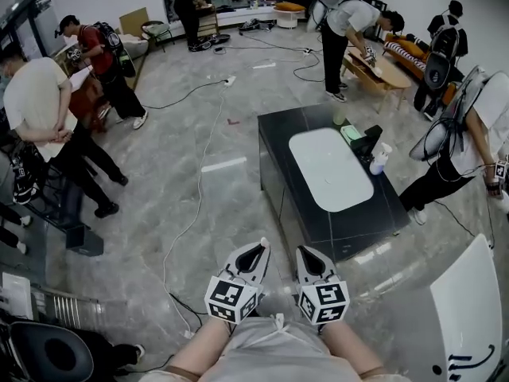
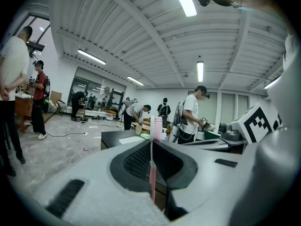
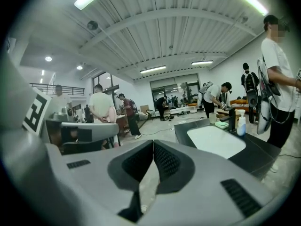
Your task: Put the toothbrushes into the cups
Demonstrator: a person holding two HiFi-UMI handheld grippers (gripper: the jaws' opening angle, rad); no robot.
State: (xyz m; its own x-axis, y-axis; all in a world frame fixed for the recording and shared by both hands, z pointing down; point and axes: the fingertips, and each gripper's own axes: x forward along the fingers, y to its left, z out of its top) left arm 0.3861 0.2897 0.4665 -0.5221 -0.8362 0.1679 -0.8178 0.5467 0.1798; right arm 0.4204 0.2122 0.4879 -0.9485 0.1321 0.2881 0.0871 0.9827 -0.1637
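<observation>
claws 2 (image 1: 259, 246) (image 1: 306, 251) | toothbrush 1 (image 2: 152, 178) | table 1 (image 1: 278, 146) | basin 1 (image 1: 330, 169)

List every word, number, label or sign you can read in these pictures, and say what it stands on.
No readable text anywhere.
Cubes of the left gripper and right gripper: square marker patterns, not words.
On the white panel: dark strokes, cut off, unreadable.
On the bottle: any label too small.

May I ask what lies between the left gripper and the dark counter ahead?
Only bare marble floor lies there, as the head view shows.
</observation>
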